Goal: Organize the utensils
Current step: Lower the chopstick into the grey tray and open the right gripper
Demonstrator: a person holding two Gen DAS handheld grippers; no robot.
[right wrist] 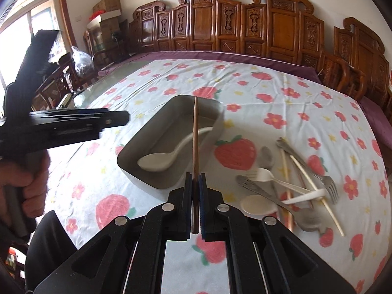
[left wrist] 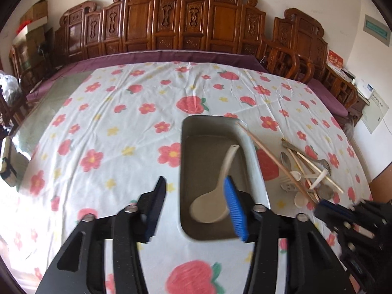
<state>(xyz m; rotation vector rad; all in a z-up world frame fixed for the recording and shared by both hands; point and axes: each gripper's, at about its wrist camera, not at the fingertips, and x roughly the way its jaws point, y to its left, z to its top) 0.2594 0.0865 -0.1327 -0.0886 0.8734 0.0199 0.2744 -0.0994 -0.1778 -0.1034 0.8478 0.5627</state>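
1. Your right gripper point(right wrist: 195, 180) is clamped on a brown chopstick point(right wrist: 195, 132), which points to 12 o'clock over the gray tray point(right wrist: 156, 181).
2. Your left gripper point(left wrist: 193, 191) hangs spread wide, holding nothing.
3. A white rice spoon point(left wrist: 210, 205) lies inside the tray (bowl end nearest you).
4. The remaining utensils point(right wrist: 289, 186) sit piled at 3 o'clock of the tray on the tablecloth point(right wrist: 281, 93).

Rice spoon point(right wrist: 166, 158) lies in the tray point(right wrist: 137, 147) on the surface point(right wrist: 281, 93); loose utensil pile point(right wrist: 289, 186) sits right of the tray, carved chairs point(right wrist: 245, 24) behind.
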